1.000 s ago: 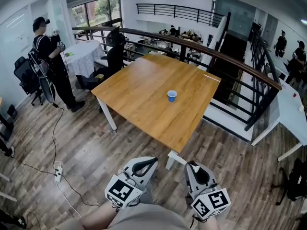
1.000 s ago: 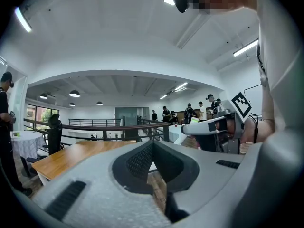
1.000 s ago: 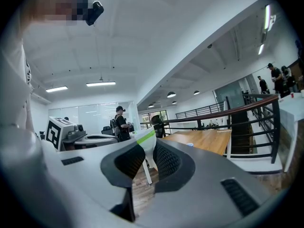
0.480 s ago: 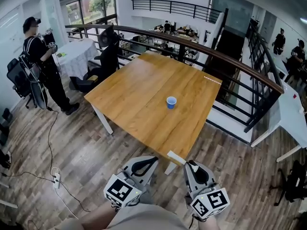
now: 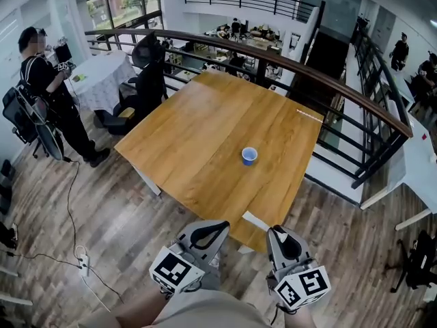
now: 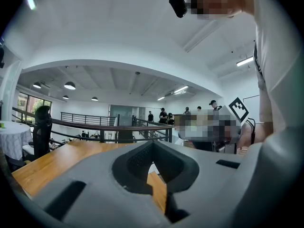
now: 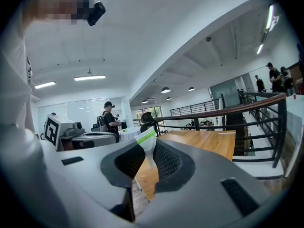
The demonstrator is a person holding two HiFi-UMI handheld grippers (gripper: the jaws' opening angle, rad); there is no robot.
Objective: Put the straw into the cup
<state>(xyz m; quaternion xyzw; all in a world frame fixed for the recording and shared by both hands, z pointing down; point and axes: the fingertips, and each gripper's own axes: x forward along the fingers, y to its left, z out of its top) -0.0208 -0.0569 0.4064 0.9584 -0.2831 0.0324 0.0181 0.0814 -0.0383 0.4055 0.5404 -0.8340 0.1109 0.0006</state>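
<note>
Approach stage: right gripper (image 5: 272,230) clamps the straw (image 7: 146,144), left gripper (image 5: 222,225) closed, empty (cup (image 5: 249,156) well apart on table (image 5: 198,128)); next, align straw above cup.

The cup (image 5: 249,156) stands on the table (image 5: 191,135), with the railing (image 5: 341,89) behind.

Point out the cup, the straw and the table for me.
cup (image 5: 249,156): head view, its blue side wall.
straw (image 7: 148,151): right gripper view, white wrapper just below the green band.
table (image 5: 198,128): head view, bare wooden top.
</note>
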